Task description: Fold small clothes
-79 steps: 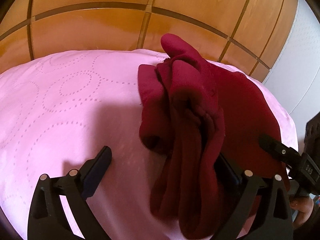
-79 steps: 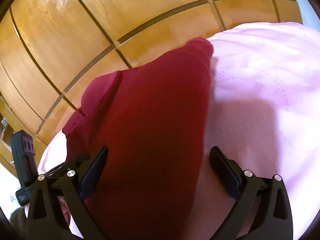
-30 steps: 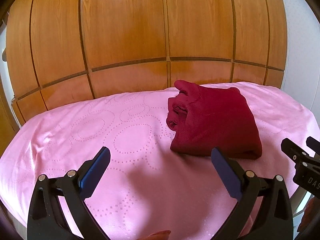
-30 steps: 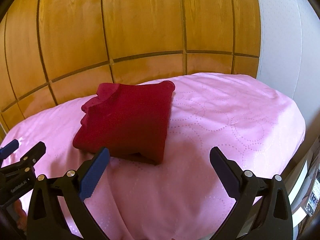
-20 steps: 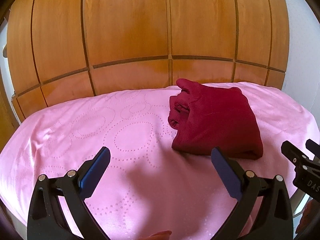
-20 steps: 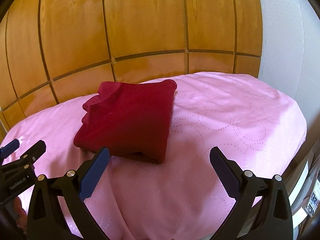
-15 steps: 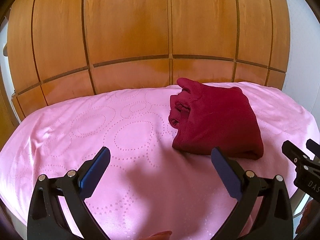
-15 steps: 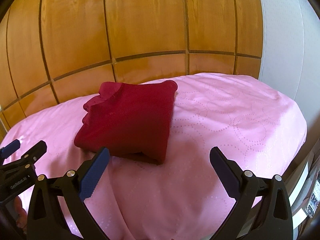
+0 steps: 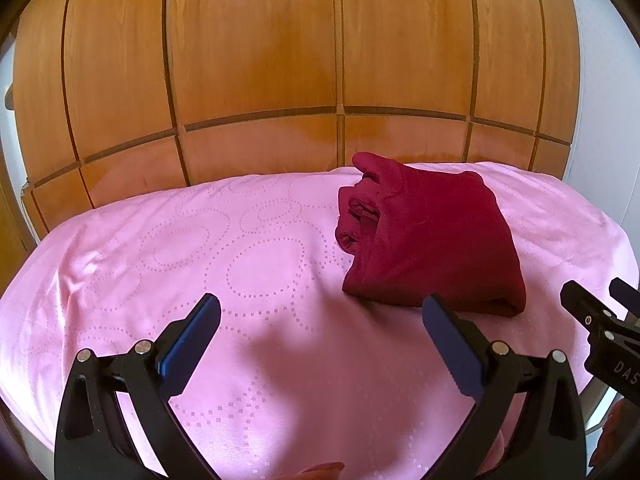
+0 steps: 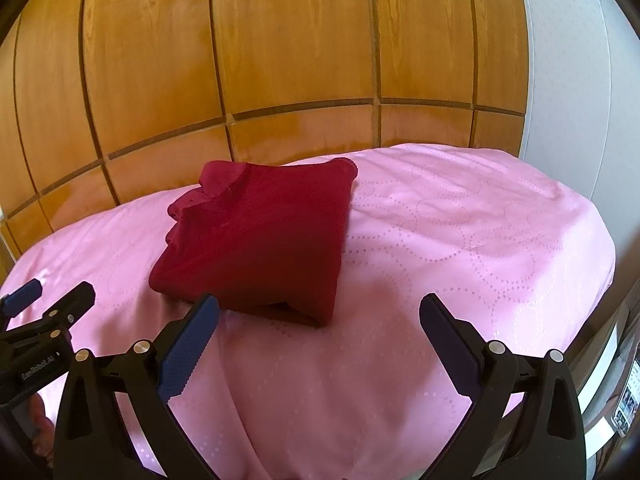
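A dark red garment (image 9: 428,236) lies folded into a compact rectangle on the pink cloth (image 9: 200,264), toward the back right in the left wrist view. In the right wrist view the garment (image 10: 260,240) sits left of centre. My left gripper (image 9: 320,320) is open and empty, held back above the cloth in front of the garment. My right gripper (image 10: 316,316) is open and empty, just in front of the garment's near edge. The left gripper also shows at the left edge of the right wrist view (image 10: 44,300).
The pink cloth (image 10: 460,240) with dotted circle patterns covers a rounded table. A wooden panelled wall (image 9: 320,72) stands right behind it. A white wall (image 10: 568,80) is at the right. The table edge drops off at the right (image 10: 600,300).
Both grippers let go of the garment and pulled back and up from it; it now lies folded on the cloth. In the last second almost nothing moves.
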The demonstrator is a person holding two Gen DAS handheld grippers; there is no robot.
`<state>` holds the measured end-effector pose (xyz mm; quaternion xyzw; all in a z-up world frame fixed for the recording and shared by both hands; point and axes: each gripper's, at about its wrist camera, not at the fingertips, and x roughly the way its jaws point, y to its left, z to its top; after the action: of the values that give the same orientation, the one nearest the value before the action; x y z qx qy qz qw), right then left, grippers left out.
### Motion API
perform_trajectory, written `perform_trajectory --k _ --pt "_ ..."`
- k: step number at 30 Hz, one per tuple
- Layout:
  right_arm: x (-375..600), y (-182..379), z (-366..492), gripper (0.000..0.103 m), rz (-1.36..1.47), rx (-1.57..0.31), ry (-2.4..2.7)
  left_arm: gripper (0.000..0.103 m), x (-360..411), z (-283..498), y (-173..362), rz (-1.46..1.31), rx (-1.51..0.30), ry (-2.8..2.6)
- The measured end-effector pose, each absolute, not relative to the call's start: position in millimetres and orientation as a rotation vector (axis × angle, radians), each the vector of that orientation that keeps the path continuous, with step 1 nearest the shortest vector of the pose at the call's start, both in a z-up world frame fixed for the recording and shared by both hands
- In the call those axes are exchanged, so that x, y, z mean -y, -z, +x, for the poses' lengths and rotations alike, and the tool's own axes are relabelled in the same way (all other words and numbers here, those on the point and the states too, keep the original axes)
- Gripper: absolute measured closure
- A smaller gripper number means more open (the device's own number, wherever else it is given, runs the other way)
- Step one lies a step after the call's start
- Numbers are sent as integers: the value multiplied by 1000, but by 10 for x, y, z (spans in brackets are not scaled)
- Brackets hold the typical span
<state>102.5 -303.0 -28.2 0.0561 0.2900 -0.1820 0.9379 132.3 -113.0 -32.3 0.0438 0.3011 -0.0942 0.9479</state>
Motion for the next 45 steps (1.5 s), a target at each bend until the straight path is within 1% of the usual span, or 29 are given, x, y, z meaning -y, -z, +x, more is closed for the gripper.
perform_trajectory --k 34,45 --pt "2984 319 1033 4 107 -602 360 2 1140 1327 375 82 -643 197" --pt "2972 327 1042 4 103 -606 354 2 1165 1276 352 77 -625 219"
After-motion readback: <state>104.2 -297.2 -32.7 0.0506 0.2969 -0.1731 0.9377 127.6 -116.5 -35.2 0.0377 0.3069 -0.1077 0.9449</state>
